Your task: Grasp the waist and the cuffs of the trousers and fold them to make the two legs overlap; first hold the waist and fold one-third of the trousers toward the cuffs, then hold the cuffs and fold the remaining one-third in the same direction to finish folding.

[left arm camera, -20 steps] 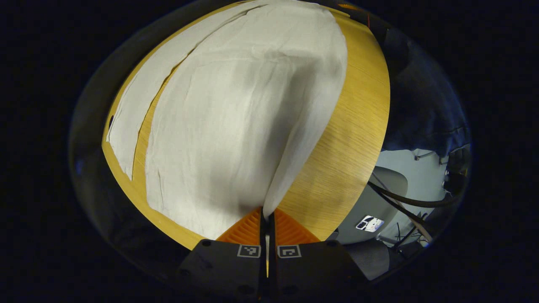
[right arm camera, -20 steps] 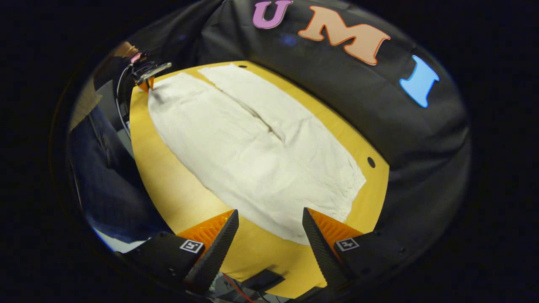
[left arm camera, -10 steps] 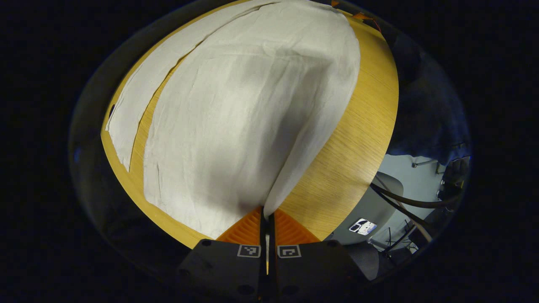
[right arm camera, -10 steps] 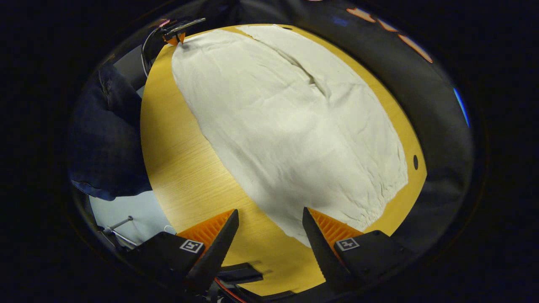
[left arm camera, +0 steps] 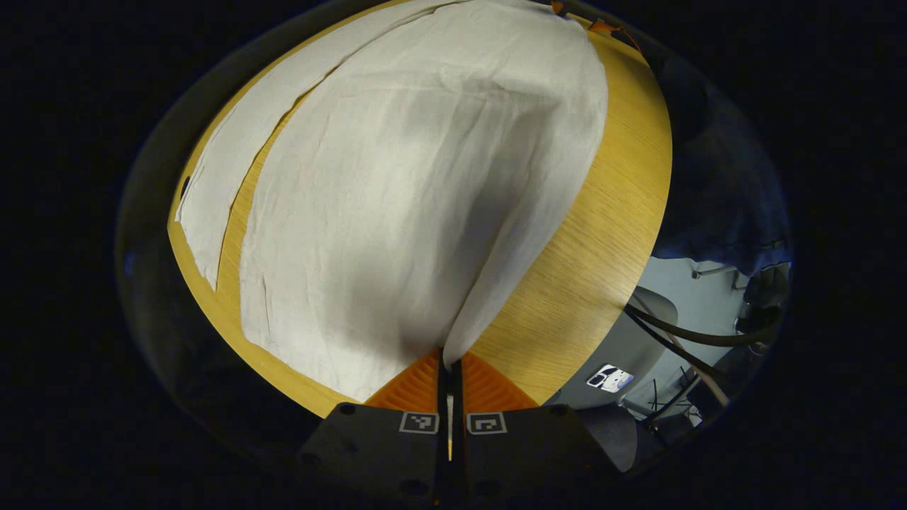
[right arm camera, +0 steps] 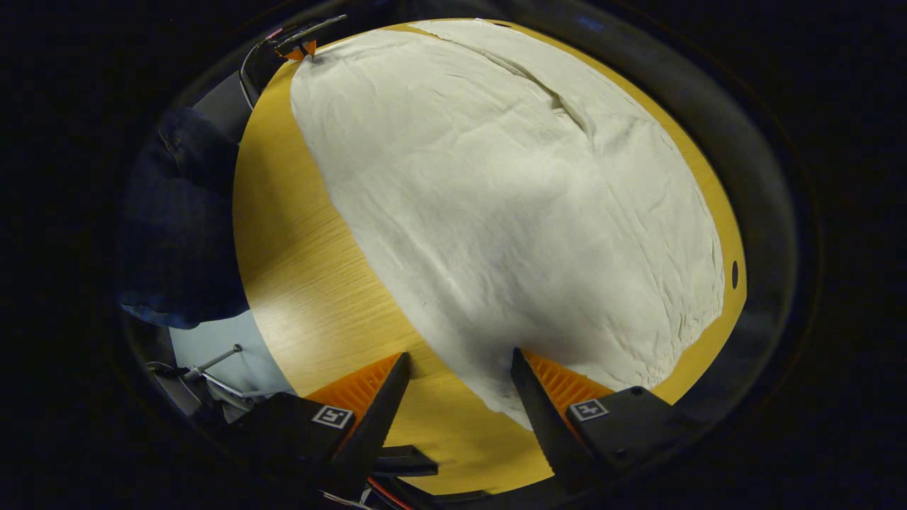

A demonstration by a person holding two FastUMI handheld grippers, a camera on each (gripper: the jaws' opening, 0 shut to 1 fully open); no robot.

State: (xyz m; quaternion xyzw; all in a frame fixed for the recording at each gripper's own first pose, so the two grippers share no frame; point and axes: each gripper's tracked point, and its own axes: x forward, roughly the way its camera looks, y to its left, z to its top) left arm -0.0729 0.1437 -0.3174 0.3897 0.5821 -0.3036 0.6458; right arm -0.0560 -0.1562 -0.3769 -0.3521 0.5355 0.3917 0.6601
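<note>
White trousers (left arm camera: 397, 184) lie spread on the round wooden table (left arm camera: 588, 255). One leg (left arm camera: 212, 184) lies apart at the left, the other runs up to my left gripper (left arm camera: 448, 363), which is shut on its cuff corner and holds it slightly lifted. In the right gripper view the trousers (right arm camera: 510, 198) stretch away from me. My right gripper (right arm camera: 460, 354) stands open low over the table (right arm camera: 312, 283), with the waist's near corner lying between its fingers, close to the right finger (right arm camera: 533, 397). Far off, the left gripper (right arm camera: 297, 44) pinches the cuff.
A person's dark-clothed leg (right arm camera: 177, 219) stands beside the table, also seen past the rim in the left gripper view (left arm camera: 716, 205). Cables (left arm camera: 680, 333) and a grey chair (left arm camera: 631, 340) sit below that rim. A small hole (right arm camera: 734, 273) marks the tabletop near its far edge.
My right gripper has dropped lower and moved in toward the waist corner, still open. The left gripper has stayed shut on the cuff, barely shifting.
</note>
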